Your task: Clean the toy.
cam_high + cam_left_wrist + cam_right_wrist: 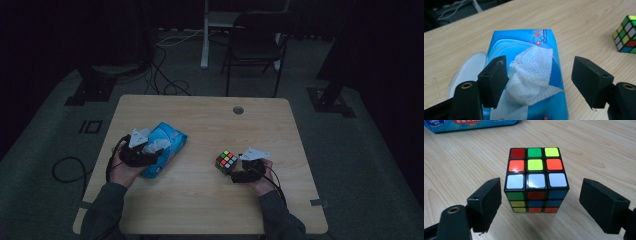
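A blue pack of wet wipes (pixel 169 141) lies on the left half of the wooden table (pixel 210 200). Its round white lid (pixel 469 70) is flipped open, and a crumpled white wipe (pixel 534 72) sticks up out of the pack (pixel 544 37). My left gripper (pixel 541 80) is open, one jaw on each side of that wipe, over the pack's near end (pixel 150 152). A scrambled Rubik's cube (pixel 536 177) stands on the table right of centre (pixel 226 161). My right gripper (pixel 541 187) is open around it with a gap at each side (pixel 239 167).
The cube (pixel 626 35) lies off to the right of the pack. The pack's edge (pixel 474 125) lies beyond the cube. A cable hole (pixel 238 110) sits near the table's far edge. A dark chair (pixel 255 40) and floor cables (pixel 167 85) lie behind the table.
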A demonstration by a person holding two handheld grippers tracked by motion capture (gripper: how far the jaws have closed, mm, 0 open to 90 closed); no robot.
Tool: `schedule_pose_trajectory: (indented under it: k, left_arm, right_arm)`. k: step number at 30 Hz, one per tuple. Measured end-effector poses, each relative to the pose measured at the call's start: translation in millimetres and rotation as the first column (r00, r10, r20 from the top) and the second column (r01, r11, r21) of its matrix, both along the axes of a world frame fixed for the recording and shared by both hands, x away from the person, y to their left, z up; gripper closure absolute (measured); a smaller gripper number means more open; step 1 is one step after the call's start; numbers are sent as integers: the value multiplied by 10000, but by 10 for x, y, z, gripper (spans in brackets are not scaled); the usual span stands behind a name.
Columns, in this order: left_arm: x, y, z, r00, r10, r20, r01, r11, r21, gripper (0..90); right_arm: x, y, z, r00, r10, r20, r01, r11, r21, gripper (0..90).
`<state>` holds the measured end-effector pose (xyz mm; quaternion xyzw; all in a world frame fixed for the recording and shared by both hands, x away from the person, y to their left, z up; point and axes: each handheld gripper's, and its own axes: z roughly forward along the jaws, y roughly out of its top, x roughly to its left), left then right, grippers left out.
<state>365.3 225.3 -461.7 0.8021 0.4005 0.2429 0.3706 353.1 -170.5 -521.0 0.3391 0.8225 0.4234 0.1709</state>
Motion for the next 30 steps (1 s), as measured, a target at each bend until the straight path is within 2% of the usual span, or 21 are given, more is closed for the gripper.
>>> schedule_pose_trajectory:
  k: [3, 5, 9, 12, 14, 16, 20, 23, 25, 30]
  left_arm:
    - [79, -15, -33, 9997, 158, -181, -154, 9996, 219, 294]
    - [132, -5, -47, 9991, 301, -306, -296, 9994, 180, 303]
    - [200, 20, -40, 9973, 561, -482, -555, 9984, 138, 400]
    - [257, 28, -61, 9944, 630, -848, -614, 9979, 209, 488]
    - [293, 24, -90, 9916, 652, -1119, -627, 9977, 255, 506]
    - [320, 28, -106, 9894, 651, -1295, -642, 9979, 114, 511]
    - [378, 27, -103, 9844, 610, -1649, -632, 9980, -81, 592]
    - [403, -2, -114, 9813, 357, -1890, -398, 9991, -176, 711]
    - [405, 3, -110, 9803, 331, -1947, -410, 9985, -369, 747]
    - [392, 32, -80, 9811, 299, -1914, -443, 9965, -716, 769]
  right_arm:
    - [-15, -23, 4, 9999, -102, 48, 102, 9999, 84, 182]
    - [-22, -33, 4, 9999, -119, 38, 118, 9998, 141, 185]
    - [-27, -56, 0, 9997, -227, 76, 225, 9995, 223, 187]
    - [-28, -67, -1, 9996, -278, 83, 276, 9993, 268, 187]
    - [-30, -69, 0, 9996, -285, 91, 282, 9992, 278, 188]
    - [-30, -70, 1, 9995, -310, 93, 307, 9991, 293, 188]
    - [-29, -73, -3, 9995, -322, 53, 320, 9990, 313, 191]
    - [-31, -81, 1, 9993, -357, 90, 354, 9988, 334, 193]
    - [-33, -99, 7, 9991, -393, 126, 388, 9985, 376, 200]
    - [-38, -147, 14, 9985, -525, 132, 518, 9974, 508, 209]
